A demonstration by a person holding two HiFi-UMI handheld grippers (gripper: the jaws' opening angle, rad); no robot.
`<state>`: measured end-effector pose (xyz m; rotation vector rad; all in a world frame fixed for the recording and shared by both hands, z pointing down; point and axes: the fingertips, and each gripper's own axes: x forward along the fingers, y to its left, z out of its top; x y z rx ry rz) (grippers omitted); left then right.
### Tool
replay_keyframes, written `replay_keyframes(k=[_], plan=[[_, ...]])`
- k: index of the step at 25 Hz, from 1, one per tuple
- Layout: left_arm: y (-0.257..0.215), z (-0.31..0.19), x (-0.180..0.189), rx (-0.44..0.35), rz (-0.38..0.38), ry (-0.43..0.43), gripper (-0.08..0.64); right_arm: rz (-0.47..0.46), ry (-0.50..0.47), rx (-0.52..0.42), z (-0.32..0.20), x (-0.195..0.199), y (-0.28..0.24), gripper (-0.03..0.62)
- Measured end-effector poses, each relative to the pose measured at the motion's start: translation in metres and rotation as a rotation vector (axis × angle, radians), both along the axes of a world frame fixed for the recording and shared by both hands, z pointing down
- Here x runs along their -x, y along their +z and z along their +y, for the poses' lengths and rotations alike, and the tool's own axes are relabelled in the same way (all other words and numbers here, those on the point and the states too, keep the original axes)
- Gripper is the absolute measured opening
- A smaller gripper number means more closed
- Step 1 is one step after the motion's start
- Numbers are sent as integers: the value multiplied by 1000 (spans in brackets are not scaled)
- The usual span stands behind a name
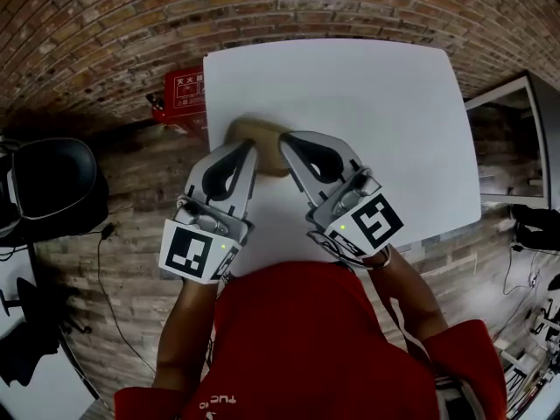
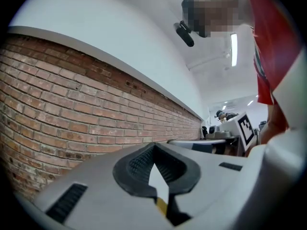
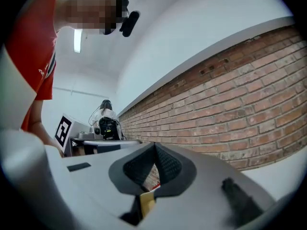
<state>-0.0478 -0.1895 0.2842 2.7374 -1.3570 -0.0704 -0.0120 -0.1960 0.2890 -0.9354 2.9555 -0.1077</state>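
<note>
Pointing at one tan, rounded, wood-looking lump [image 1: 260,132], both grippers sit side by side over the white flat table [image 1: 350,103]. The lump lies at the table's left side, not far from the edge closest to the person, right at both tips. Its long side looks to run left-right across the table, but the tips hide pt of it. The left gripper [image 1: 248,150] covers the lump's left end & the right gripper [image 1: 287,140] covers its right end, so neither is clearly nearer. Can't tell if they touch it. In the left gripper view the jaws are closed tip to tip w/ nothing btw them. The right gripper view shows the same: tips pressed together, empty. The lump doesn't show in either gripper view. A red metal box [image 1: 179,94] stands just off the table's left edge.
</note>
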Motion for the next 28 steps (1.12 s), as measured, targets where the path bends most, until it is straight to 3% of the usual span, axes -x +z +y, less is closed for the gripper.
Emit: replay_keyframes(k=[10,28], plan=[[7,27,-1,26,8,9,14,48,11,6,34,3,14,31],[8,36,-12,23,28,29,14,80,14,-7,41,-2,14,31]])
